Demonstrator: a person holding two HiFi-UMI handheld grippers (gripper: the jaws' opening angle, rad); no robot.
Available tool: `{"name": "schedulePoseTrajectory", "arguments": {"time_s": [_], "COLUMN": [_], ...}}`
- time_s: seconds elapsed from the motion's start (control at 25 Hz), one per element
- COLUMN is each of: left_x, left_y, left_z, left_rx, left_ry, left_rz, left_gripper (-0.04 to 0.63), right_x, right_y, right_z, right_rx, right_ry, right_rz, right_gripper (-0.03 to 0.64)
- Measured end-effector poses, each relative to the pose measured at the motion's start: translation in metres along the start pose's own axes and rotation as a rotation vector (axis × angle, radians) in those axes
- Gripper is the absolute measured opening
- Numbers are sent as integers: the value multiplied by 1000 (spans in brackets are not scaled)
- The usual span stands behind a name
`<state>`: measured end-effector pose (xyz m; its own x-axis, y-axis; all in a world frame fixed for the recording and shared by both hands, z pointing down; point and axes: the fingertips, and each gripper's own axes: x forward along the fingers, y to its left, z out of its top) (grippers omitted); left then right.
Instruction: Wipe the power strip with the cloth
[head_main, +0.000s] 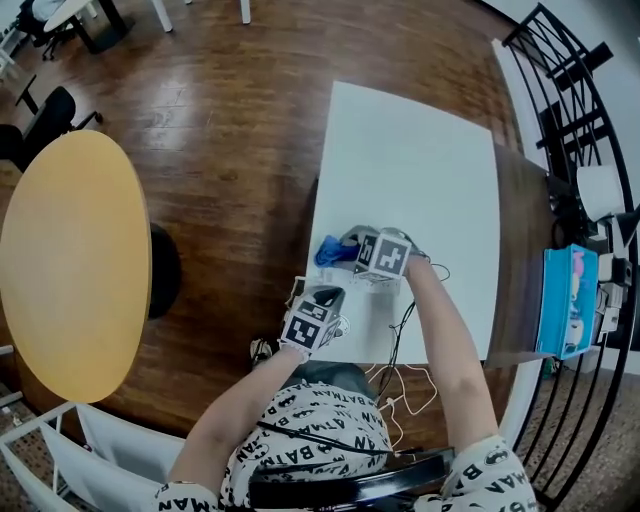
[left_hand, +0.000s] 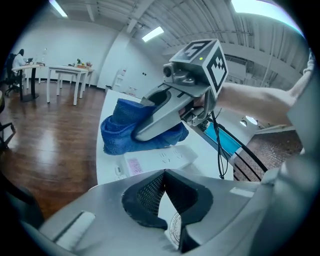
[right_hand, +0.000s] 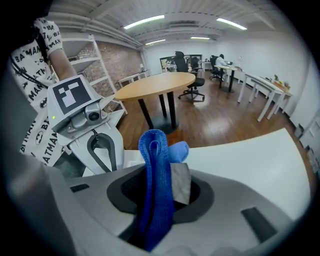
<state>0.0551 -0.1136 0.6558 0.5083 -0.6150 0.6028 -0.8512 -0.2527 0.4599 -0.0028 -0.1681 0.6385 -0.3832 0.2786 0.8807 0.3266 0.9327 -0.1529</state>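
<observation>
At the near edge of the surface (head_main: 420, 170), the left gripper (left_hand: 164, 172), its jaws tip to tip around nothing visible, probably steadies the power strip (left_hand: 159, 159). Beyond it, the right gripper (right_hand: 160, 186) pinches the blue cloth (right_hand: 154, 165) onto the strip's far end, ready to wipe.

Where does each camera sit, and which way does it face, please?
Head view: on the person's head, looking steeply down at the white table; both forearms, the left gripper and the right gripper show.
Left gripper view: rides the left gripper, faces across the table over its meeting jaws at the power strip and cloth; the right forearm shows.
Right gripper view: rides the right gripper, faces back at the person and round table; its jaws clamp the cloth.
Shared: each gripper view shows the other gripper.
</observation>
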Motion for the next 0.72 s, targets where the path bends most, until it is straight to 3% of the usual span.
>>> {"name": "schedulePoseTrajectory", "arguments": {"time_s": [0.24,0.44,0.72], "left_x": [2,-4,-4], "left_y": [-2,12,22], "left_z": [4,16,24], "left_rx": [-32,-45,-26], "left_ry": [-12,-50,-48], "left_rz": [-13,25,42], "left_gripper": [0,0,0], "right_x": [6,1,-23], "right_y": [0,4,5], "right_z": [-3,-19,-74], "right_rx": [-26,-39,48], "right_ry": [22,61,91], "right_rz": [36,4,-57], "right_gripper": [129,129,129]}}
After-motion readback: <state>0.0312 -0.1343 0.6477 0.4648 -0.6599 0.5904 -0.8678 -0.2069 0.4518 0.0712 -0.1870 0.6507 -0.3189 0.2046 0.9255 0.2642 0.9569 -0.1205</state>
